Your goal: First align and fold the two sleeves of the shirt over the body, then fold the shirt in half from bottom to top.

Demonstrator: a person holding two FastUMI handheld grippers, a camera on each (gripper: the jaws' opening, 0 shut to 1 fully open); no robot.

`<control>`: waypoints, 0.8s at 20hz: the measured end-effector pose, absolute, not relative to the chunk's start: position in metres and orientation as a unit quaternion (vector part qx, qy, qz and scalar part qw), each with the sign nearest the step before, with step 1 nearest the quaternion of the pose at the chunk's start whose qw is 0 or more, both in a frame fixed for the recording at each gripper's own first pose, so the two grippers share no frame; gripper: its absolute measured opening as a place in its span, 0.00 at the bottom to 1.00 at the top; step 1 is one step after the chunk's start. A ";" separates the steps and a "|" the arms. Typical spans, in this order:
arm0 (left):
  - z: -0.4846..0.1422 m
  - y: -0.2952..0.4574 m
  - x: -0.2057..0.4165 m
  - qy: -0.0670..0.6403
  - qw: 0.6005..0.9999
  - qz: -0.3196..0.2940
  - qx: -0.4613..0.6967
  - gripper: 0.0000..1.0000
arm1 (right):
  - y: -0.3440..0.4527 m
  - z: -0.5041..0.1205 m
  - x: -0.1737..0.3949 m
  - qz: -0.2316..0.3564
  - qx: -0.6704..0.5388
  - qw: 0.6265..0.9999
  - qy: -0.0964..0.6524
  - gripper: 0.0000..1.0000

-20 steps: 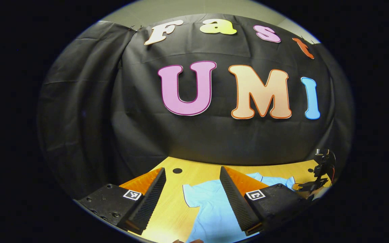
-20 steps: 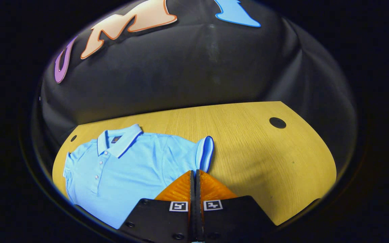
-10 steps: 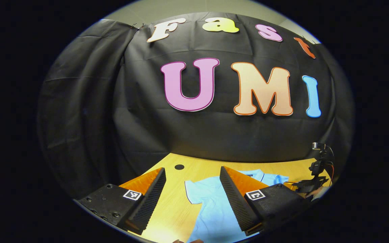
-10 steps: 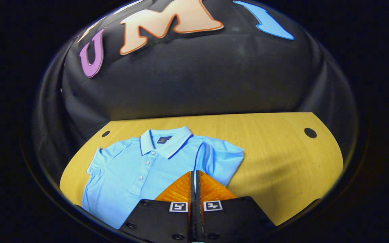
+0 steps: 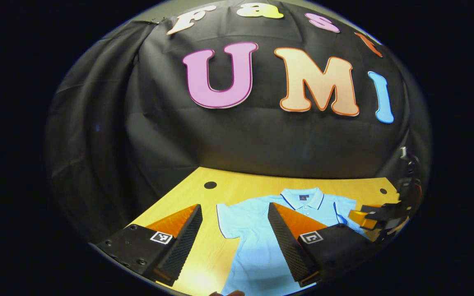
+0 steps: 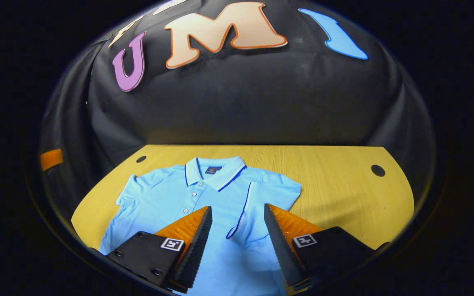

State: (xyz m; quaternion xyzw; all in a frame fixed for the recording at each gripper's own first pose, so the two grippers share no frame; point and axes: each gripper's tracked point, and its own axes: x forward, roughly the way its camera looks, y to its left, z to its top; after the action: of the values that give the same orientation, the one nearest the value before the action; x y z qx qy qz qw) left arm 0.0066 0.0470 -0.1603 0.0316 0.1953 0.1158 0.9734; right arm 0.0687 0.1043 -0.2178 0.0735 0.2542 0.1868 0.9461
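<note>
While flat on table (image 6: pixel 344 185), shirt (image 6: pixel 171 197) beneath right gripper (image 6: pixel 237 242), fingers (image 6: pixel 198 230) apart

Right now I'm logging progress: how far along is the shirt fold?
One sleeve already lies folded over the shirt body, and the right gripper stands open above it. The other sleeve lies flat and spread out, with the open left gripper above the shirt near it. That sleeve and the bottom-to-top fold are left.

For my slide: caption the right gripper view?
Open right gripper above the polo shirt, one sleeve folded over.
</note>
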 end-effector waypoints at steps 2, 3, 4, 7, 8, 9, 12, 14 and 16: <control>-0.184 0.059 0.024 0.217 0.967 0.127 0.039 0.95 | 0.085 -0.200 0.056 0.178 0.075 0.951 0.242 0.86; -0.195 0.066 0.030 0.227 0.964 0.133 0.042 0.94 | 0.074 -0.191 0.050 0.172 0.071 0.954 0.236 0.86; -0.208 0.070 0.038 0.236 0.962 0.133 0.039 0.94 | 0.063 -0.186 0.043 0.164 0.066 0.957 0.231 0.86; -0.252 0.083 0.057 0.278 0.951 0.130 0.017 0.94 | 0.028 -0.180 0.015 0.120 0.051 0.964 0.232 0.86; -0.266 0.093 0.063 0.292 0.947 0.134 0.014 0.94 | 0.018 -0.178 0.004 0.105 0.046 0.966 0.233 0.86; -0.280 0.100 0.068 0.303 0.943 0.139 0.009 0.94 | 0.010 -0.178 -0.006 0.090 0.039 0.967 0.234 0.86; -0.318 0.115 0.081 0.336 0.931 0.145 -0.003 0.94 | -0.002 -0.189 -0.038 0.063 0.021 0.965 0.255 0.86; -0.339 0.124 0.086 0.360 0.921 0.146 -0.005 0.94 | 0.000 -0.192 -0.054 0.055 0.017 0.962 0.267 0.86; -0.354 0.132 0.092 0.377 0.914 0.147 0.000 0.94 | 0.007 -0.191 -0.064 0.054 0.012 0.962 0.268 0.86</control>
State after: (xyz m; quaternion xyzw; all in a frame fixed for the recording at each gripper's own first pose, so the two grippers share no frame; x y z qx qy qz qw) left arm 0.0923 0.1324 -0.3543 -0.0002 0.3775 0.1471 0.9143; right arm -0.0636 0.0072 -0.1911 0.0119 0.2683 0.0537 0.9618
